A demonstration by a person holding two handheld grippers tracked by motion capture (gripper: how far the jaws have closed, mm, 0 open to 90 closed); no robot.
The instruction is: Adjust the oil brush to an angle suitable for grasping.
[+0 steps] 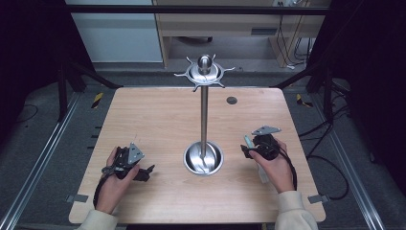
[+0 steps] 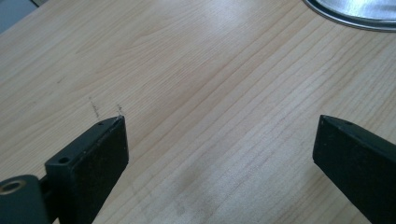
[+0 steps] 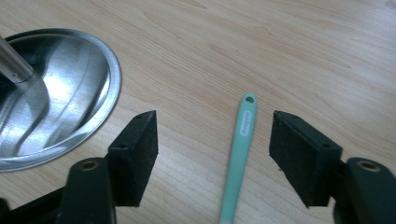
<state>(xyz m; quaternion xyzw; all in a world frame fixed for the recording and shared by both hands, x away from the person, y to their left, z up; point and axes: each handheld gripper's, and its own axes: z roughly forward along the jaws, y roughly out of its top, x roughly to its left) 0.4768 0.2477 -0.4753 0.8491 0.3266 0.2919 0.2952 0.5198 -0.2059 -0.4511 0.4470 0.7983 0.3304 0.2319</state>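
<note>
A steel stand rises from the table's middle: a round dish base (image 1: 203,158), a thin pole (image 1: 204,112) and a hooked crown (image 1: 205,72) on top. A mint-green utensil handle (image 3: 240,144) with a hole at its tip lies flat on the wood between the jaws of my right gripper (image 3: 212,140), which is open and not touching it. In the high view the handle (image 1: 248,141) pokes out by the right gripper (image 1: 250,149), right of the base. My left gripper (image 2: 219,140) is open over bare wood, left of the base (image 2: 355,11); in the high view it (image 1: 143,173) rests low.
The wooden table (image 1: 158,120) has a small dark round plug (image 1: 231,100) near its far edge. Black frame rails and cables run on the floor around it. A cabinet stands beyond the far edge.
</note>
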